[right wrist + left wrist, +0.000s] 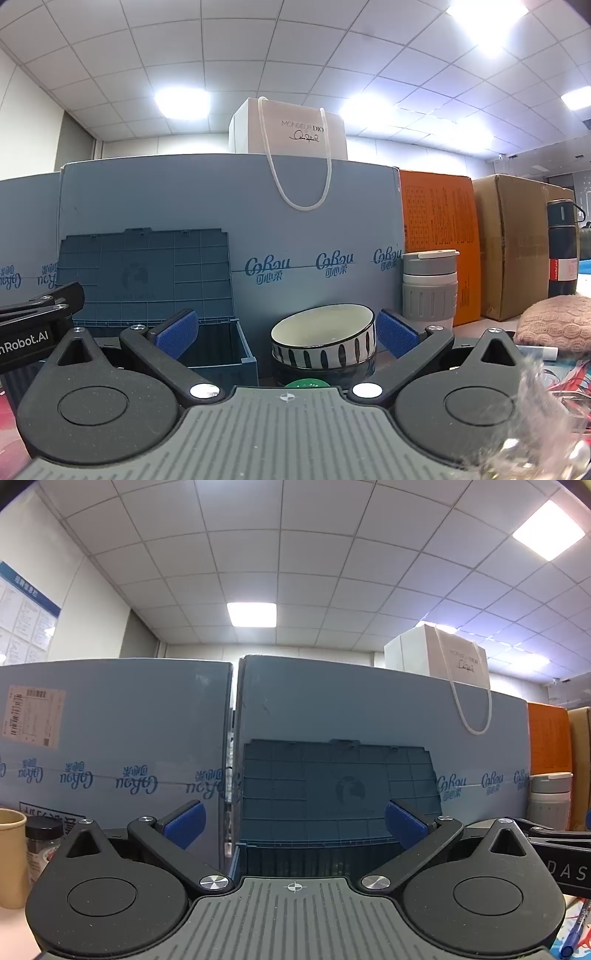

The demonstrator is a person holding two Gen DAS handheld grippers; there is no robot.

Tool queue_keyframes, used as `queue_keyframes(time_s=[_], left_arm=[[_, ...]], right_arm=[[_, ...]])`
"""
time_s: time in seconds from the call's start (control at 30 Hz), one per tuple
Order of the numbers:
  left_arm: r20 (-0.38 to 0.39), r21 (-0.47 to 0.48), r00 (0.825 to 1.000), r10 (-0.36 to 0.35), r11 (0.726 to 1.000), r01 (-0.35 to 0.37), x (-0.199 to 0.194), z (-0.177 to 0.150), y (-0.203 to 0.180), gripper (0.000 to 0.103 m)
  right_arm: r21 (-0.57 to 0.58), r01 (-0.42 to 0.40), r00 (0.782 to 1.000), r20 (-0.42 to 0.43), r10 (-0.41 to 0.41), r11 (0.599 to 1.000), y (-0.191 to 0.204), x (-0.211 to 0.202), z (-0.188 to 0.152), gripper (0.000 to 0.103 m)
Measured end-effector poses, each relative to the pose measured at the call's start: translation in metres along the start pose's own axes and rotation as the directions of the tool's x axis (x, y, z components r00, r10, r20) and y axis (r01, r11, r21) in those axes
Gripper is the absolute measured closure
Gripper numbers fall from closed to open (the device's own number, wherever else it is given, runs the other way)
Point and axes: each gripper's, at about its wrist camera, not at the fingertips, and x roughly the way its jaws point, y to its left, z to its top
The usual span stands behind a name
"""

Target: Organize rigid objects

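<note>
- Striped bowl (323, 338), stacked on a darker bowl (325, 371), sits lower centre of the right wrist view, directly ahead of the right gripper (286, 334); the jaws are spread wide and hold nothing, the right blue pad just beside the bowl's rim, the left pad well clear of it.
- A green-topped item (307, 383) peeks out at the bottom centre, just in front of the bowls; what it is cannot be told.
- The open blue crate (221, 354) stands just left of the bowls, its lid (144, 273) raised against the blue cartons (314, 221) behind.
- In the left wrist view the left gripper (294, 825) is likewise released and empty, aimed at the same crate at centre frame; a dark-capped jar (42, 843) and a tan cup (11, 856) stand at the lower left edge.
- Judged stage: an approach, with nothing yet grasped; the bowl appears the likely first pick and the crate the likely destination.
- The next move probably calls for shifting the right gripper rightward and forward to straddle the rim, then closing gently so the top bowl lifts off the lower one.
- Further back: a grey tumbler (430, 286) at right of centre, a dark flask (562, 247) at far right, a pink knit item (557, 323) at right, and a white gift bag (291, 129) on top of the cartons.
</note>
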Motion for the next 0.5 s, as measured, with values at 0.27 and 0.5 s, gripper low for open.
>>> queue_keyframes(time_s=[0.27, 0.5], left_arm=[[-0.005, 0.002, 1.0, -0.004, 1.0, 0.004, 0.0019, -0.0001, -0.0011, 0.0], [-0.02, 0.005, 1.0, 0.002, 1.0, -0.002, 0.0057, 0.0, -0.001, 0.0]], right_arm=[[0.003, 0.0, 1.0, 0.0, 0.0, 1.0, 0.0003, 0.001, -0.0008, 0.0], [-0.008, 0.0, 1.0, -0.003, 0.0, 1.0, 0.0011, -0.0002, 0.0, 0.0]])
